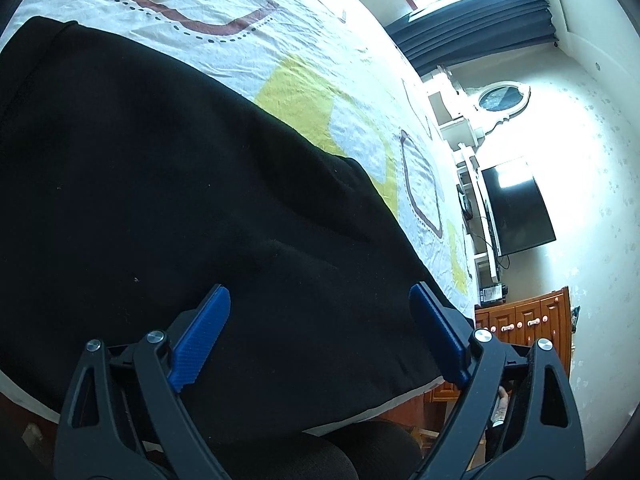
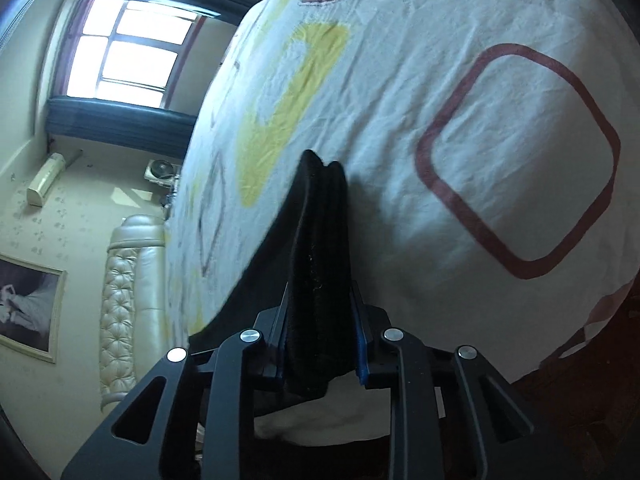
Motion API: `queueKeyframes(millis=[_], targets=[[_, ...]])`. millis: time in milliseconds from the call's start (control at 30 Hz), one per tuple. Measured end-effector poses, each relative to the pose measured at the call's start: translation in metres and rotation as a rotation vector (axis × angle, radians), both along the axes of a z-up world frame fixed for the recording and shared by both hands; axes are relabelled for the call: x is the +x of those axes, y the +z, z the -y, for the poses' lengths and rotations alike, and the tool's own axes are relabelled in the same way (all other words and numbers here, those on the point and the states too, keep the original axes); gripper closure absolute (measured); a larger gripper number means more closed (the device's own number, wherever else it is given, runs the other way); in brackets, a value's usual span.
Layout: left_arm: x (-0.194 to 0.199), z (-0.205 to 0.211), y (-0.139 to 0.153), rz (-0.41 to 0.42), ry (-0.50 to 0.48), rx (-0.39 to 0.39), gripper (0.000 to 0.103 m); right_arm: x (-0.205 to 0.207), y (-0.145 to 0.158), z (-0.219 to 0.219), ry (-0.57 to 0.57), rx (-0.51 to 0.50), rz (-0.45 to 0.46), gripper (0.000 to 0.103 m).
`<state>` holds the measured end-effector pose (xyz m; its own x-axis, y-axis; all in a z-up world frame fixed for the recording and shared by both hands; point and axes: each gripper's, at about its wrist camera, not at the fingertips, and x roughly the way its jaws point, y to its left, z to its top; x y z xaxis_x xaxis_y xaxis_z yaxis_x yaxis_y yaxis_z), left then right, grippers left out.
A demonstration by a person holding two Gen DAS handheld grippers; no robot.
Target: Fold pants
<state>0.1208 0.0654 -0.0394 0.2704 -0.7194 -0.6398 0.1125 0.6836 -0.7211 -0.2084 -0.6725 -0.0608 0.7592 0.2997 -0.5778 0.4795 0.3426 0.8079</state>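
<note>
Black pants [image 1: 168,184] lie spread on the patterned bedsheet [image 1: 224,8] and fill most of the left wrist view. My left gripper [image 1: 320,300] is open, its blue pads [image 1: 200,336] hovering just above the pants near the bed's near edge, holding nothing. In the right wrist view my right gripper [image 2: 320,312] is shut on a bunched fold of the black pants [image 2: 320,248], lifted above the bedsheet [image 2: 460,92]; the cloth stands up between the jaws and trails off to the left.
The bed's near edge [image 1: 400,398] runs along the bottom. A wall TV [image 1: 516,208], wooden drawers [image 1: 524,320] and a curtained window [image 1: 480,12] are to the right. A tufted leather headboard [image 2: 128,292], a window [image 2: 124,56] and a framed picture [image 2: 28,308] show beyond the bed.
</note>
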Motion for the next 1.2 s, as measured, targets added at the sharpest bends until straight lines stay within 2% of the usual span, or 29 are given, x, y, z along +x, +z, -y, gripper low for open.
queueKeyframes(millis=[100,233,467,567,700,800,1000,1200], targets=[[-0.001,0.002,0.000,0.004,-0.028,0.019,0.012,0.006,0.021,-0.015,-0.001,0.091,0.113,0.078],[-0.002,0.000,-0.003,0.009,-0.017,0.002,0.012,0.027,0.053,-0.043,0.026,0.137,0.227,0.078],[-0.003,0.002,-0.006,0.014,-0.024,-0.007,0.009,0.079,0.110,-0.113,0.137,0.101,0.333,0.078],[-0.003,0.003,-0.006,0.023,-0.034,-0.005,0.007,0.108,0.126,-0.146,0.199,0.079,0.354,0.078],[-0.004,0.004,-0.006,0.023,-0.034,-0.006,0.007,0.143,0.132,-0.191,0.289,0.058,0.345,0.078],[-0.004,0.004,-0.006,0.022,-0.033,-0.009,0.007,0.164,0.127,-0.222,0.348,0.007,0.299,0.078],[-0.004,0.004,-0.007,0.025,-0.033,-0.006,0.006,0.196,0.098,-0.288,0.436,-0.112,0.165,0.078],[-0.003,0.008,-0.005,0.028,-0.035,-0.002,0.006,0.216,0.057,-0.342,0.524,-0.178,0.054,0.078]])
